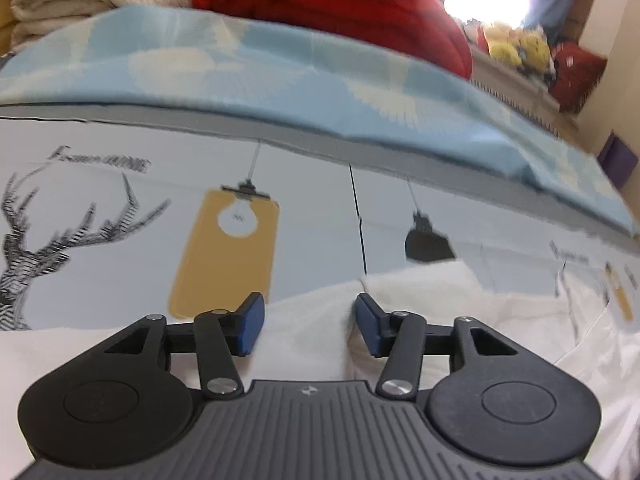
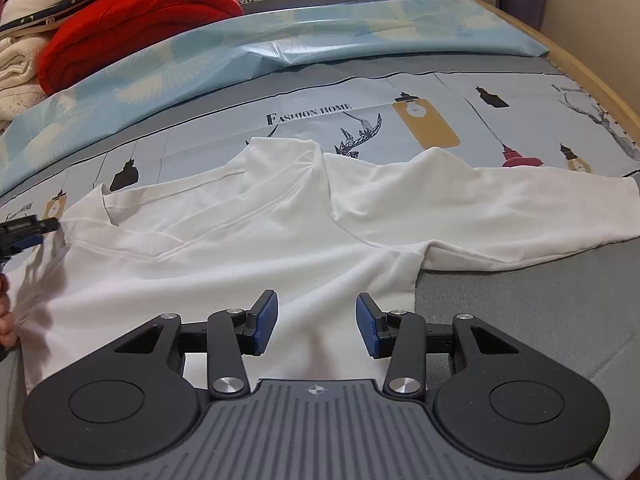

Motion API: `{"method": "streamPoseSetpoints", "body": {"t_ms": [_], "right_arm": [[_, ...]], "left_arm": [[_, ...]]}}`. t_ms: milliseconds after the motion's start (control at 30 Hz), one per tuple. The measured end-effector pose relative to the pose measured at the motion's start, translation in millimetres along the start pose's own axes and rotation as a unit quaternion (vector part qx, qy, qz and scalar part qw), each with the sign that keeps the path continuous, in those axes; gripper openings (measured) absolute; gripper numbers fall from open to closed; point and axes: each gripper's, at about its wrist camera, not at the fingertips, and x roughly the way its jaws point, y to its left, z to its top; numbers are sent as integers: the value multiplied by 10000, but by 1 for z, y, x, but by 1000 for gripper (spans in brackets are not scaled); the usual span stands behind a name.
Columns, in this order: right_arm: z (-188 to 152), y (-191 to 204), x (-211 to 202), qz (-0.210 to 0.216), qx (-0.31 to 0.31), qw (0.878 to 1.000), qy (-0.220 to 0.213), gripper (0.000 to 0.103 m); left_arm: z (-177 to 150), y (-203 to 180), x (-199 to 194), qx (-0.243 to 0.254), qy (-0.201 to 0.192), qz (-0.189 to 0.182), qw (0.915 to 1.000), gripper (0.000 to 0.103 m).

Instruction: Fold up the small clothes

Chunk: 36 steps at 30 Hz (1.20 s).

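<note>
Two grippers are mine, and both stand with their blue pads spread apart, nothing between them. No box, basket or drawer shows in either view; the one thing carrying anything is the bed.

From my right wrist view, going left to right: my left gripper (image 2: 28,232) pokes in at the far left edge, mostly cut off, just beside the shoulder of the white shirt (image 2: 248,248). Whether it touches the cloth I cannot tell. The shirt lies spread on the printed sheet (image 2: 460,92), one sleeve running out to the right, its lower part hidden under my right gripper (image 2: 317,326), which hovers over the body of the shirt. Behind, a pale blue cover (image 2: 280,40) lies across the bed, with a red blanket (image 2: 132,20) and cream towels (image 2: 16,68) stacked at the back left.

From my left wrist view the picture is blurred; my left gripper (image 1: 310,326) sits low over white cloth, and yellow soft toys (image 1: 516,50) at the back right are hard to make out.
</note>
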Motion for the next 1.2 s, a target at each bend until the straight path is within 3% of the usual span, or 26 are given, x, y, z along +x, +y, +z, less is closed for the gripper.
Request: {"method": "streamPoseSetpoints", "body": {"t_ms": [67,100,133,233,300,333,400,500,567,600,700,767,833,933,1000,1033,1133,1200], "right_arm": [[2,-2,1,49,6,10000,14,45],[3,-3,2,63,2,10000,16,45],[4,-4,4,64,-4,10000,23,45],[5,-9,7,40,40,10000,69,45],[4,-12,9,11,92,9999,93,45],[4,-13,10,-3,106,9999,103,45],[3,-14,11,-15,97,9999,116,45],[1,-15,11,-33,68,9999,119,45],[0,-16,9,-29,87,9999,107,45],[0,-16,8,-28,80,9999,99,45],[-3,-15,7,-45,16,9999,92,45],[-4,-17,7,-76,-4,9999,106,45],[-3,-22,6,-123,31,9999,94,45],[0,-33,3,-174,158,9997,49,45],[1,-41,0,-192,243,9995,5,45],[1,-43,-1,-208,267,9994,-16,45],[1,-52,-6,-193,329,9993,-54,45],[0,-60,-11,-154,441,9989,-78,45]], "left_arm": [[-2,-5,6,300,-25,40,9995,51],[-1,-7,7,445,-45,-59,9990,19],[0,-8,7,491,-63,-156,9987,0],[6,-8,-2,522,-621,460,9956,0],[10,-5,-6,347,-762,733,9938,0],[12,-4,-7,264,-679,649,9952,0],[11,-7,-14,234,-584,75,9980,2],[4,-23,-22,651,-475,-572,9951,9],[-2,-28,-6,764,127,-946,9925,10],[-9,-27,8,800,428,-724,9932,3],[-10,-28,11,506,369,-374,9973,2],[-4,-49,-6,935,63,38,9956,3],[-4,-62,-28,1153,-181,-12,9932,7],[-21,-64,-33,972,432,-363,9937,11],[-49,-62,-10,924,1367,-215,9861,20],[-56,-66,-19,1148,999,-195,9882,21],[-57,-94,-50,2209,1206,424,9669,22],[-62,-100,-80,2271,1039,337,9677,29]]}}
